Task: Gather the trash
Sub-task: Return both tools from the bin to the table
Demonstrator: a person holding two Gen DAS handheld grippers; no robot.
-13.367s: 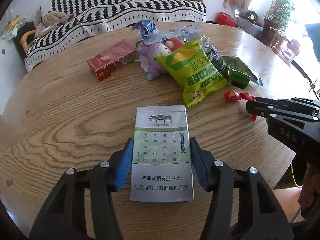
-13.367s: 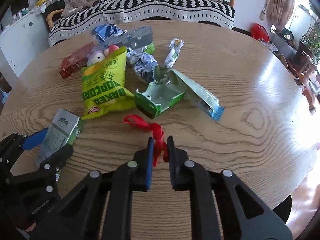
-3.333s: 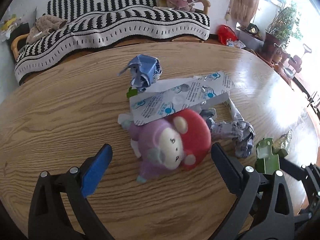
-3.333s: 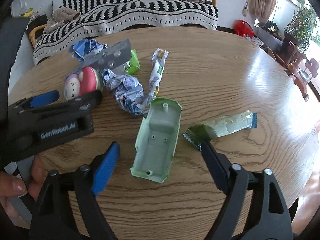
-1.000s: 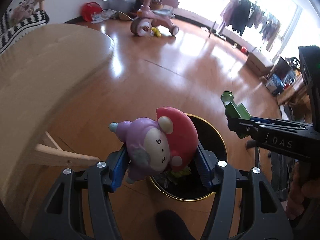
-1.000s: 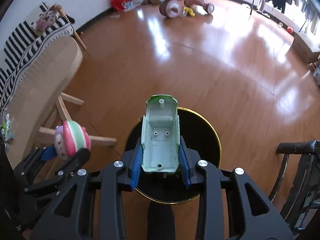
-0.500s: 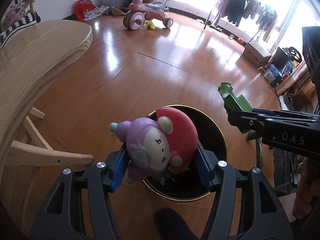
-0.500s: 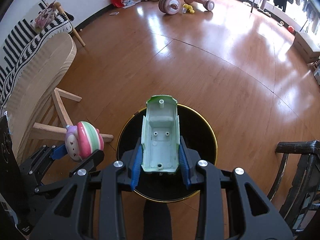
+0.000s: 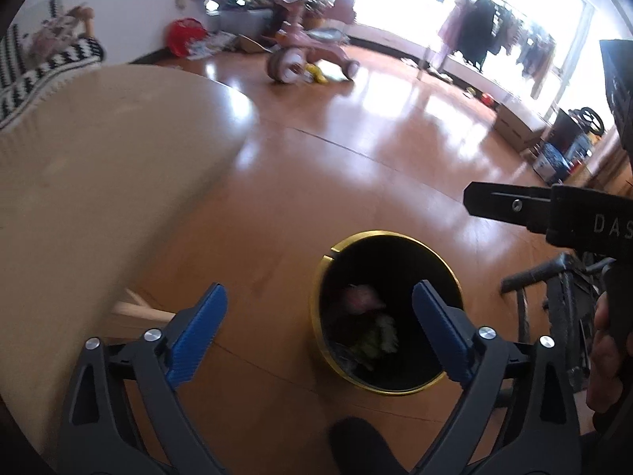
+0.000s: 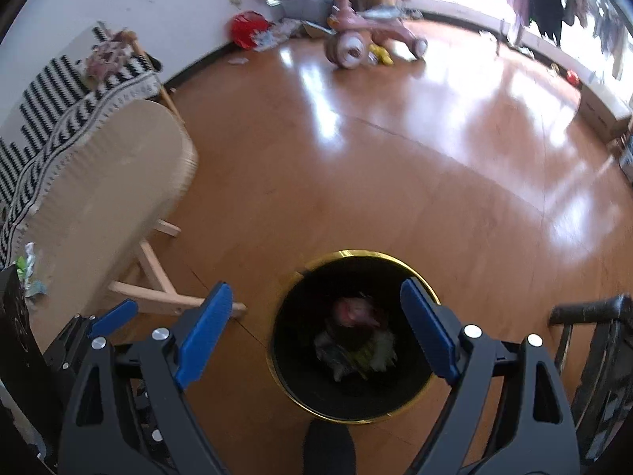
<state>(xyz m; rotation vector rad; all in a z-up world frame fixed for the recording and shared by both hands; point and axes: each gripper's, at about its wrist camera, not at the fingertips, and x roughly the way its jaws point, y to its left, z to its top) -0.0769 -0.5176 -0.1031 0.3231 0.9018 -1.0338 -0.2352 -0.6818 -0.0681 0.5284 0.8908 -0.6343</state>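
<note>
Left gripper (image 9: 318, 322): jaws opening, blue pads (image 9: 196, 334) wide apart, nothing between them. It hangs above the floor, pointing steeply down. Just ahead of it and slightly toward its right pad stands the bin (image 9: 316, 301), round, black inside, gold rim. Inside the bin lies the trash (image 9: 366, 316): a blurred pink-red lump on top, pale green and white scraps under it. Individual pieces cannot be told apart.

Right gripper (image 10: 316, 330): jaws opening as well, pads spread, nothing between them. The bin (image 10: 277, 340) sits directly below and between its two pads, seen from nearly overhead. The trash (image 10: 356, 334) shows at the bottom, pink-red piece uppermost, dark and greenish bits around it.

To the left of the right gripper, the left gripper (image 10: 112, 312) shows only as a blue tip over a black frame. To the right of the left gripper, one black finger of the right gripper (image 9: 510, 206) reaches in level, with a hand (image 9: 605, 368) on its handle.

Further out, left of both tools: a pale wooden table (image 10: 110, 182) on light legs. A dark shoe (image 10: 328, 451) sits at the near edge below the bin. Glossy wooden floor (image 10: 395, 166) beyond, with a pink tricycle (image 10: 364, 39) well away at the far side.
</note>
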